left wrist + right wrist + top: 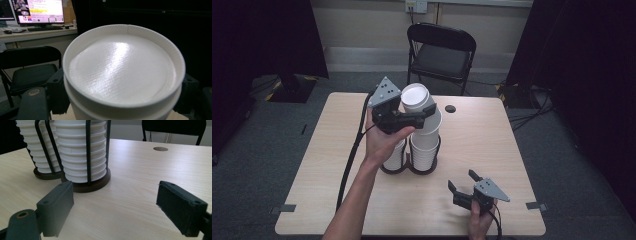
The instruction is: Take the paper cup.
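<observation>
My left gripper is shut on a white paper cup, held upside down and tilted above the right stack. In the left gripper view the cup's base is close up, a black jaw pressing on each side, and a second rim shows just beneath it. Two stacks of white cups stand in a black wire holder mid-table. These stacks show ahead in the right gripper view. My right gripper rests near the table's front right, open with nothing between its jaws.
A black folding chair stands behind the table's far edge. A round cable hole lies right of the stacks. A desk with a lit monitor shows in the left gripper view.
</observation>
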### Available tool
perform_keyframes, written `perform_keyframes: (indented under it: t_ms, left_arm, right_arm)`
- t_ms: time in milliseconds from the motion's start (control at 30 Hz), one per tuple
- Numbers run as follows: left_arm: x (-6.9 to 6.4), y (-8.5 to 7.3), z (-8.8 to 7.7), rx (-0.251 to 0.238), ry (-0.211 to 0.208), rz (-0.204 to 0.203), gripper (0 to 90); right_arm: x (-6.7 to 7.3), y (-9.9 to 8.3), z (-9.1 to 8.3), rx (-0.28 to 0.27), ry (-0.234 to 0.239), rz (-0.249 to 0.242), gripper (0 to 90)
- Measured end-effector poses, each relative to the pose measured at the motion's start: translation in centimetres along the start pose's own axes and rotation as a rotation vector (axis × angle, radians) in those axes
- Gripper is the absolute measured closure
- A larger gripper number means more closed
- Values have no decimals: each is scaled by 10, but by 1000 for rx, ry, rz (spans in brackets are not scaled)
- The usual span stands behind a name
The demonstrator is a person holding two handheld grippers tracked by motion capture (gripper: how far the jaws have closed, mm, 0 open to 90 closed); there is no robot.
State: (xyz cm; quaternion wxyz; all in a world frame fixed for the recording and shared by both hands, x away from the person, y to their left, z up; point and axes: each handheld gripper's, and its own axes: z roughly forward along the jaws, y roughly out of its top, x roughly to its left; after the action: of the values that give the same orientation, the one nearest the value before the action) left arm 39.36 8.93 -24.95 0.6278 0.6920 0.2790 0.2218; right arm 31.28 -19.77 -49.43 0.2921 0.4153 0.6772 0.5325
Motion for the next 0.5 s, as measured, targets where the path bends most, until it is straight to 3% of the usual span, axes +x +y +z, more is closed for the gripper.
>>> perform_keyframes:
  t_ms: [500]
  left_arm:
    - [-2,-9,-18,8,-9,-7,213]
  right_arm:
    - [0,0,0,0,-3,-2,138]
